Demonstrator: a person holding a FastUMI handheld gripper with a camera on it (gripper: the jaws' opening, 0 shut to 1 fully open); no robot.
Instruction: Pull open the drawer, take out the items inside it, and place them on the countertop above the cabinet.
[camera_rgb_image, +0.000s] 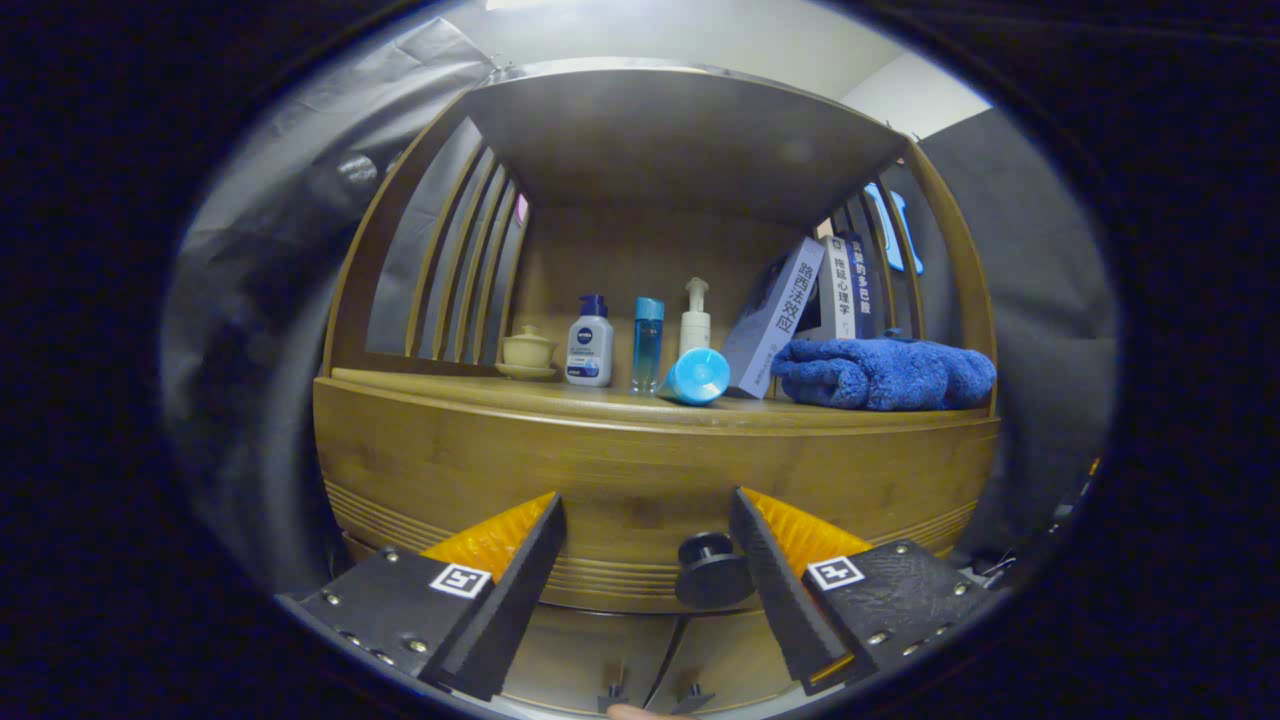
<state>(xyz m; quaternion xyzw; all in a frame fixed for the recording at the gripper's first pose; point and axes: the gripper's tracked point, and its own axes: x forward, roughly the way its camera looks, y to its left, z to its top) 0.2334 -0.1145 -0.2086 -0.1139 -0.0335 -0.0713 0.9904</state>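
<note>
Lidded cup on saucer (527, 352), pump bottle (590, 343), slim blue bottle (647, 343), white pump dispenser (694, 318), tipped blue tube (696, 378), leaning books (775, 315), folded blue towel (885, 373) line countertop (450, 385), set back from edge; drawer front (620, 475) sits flush, closed, contents hidden; gripper (645, 540) level, fingers spread wide, holding nothing; round knob (712, 570) between them, hard by right finger, likely lined up for pinch; could equally follow closing.

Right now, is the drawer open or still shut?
Shut. The drawer front sits flush with the cabinet, no gap. The claw is open, and the knob lies between its fingers, close to one of them.
</note>
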